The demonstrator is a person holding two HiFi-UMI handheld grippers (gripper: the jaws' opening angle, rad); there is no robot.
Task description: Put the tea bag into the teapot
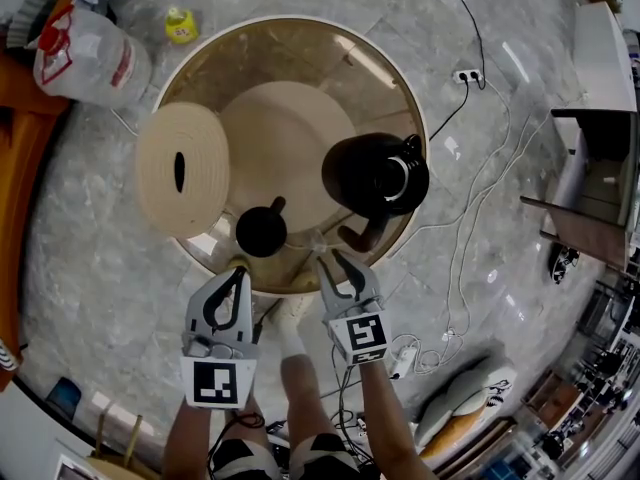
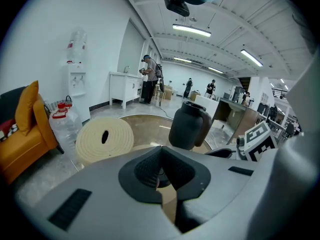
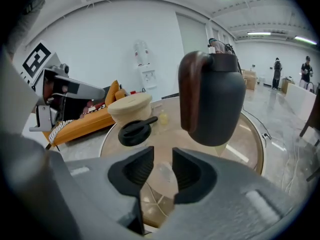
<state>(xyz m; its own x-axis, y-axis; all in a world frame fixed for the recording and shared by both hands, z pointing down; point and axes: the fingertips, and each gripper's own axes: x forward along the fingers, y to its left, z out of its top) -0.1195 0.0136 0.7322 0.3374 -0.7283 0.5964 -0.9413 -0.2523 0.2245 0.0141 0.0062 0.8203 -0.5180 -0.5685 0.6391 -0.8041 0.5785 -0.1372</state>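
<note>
Here, teapot (image 1: pixel 375 175) on round glass table (image 1: pixel 300 43), marble floor (image 1: pixel 120 298).

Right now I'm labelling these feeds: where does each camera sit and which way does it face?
Head view: on the person's head, facing steeply down at the table and teapot; both arms, the left gripper and right gripper show.
Left gripper view: on the left gripper, along its shut jaws toward the teapot.
Right gripper view: on the right gripper, along its parted jaws at the tea bag.
Shared: all three show the teapot.
</note>
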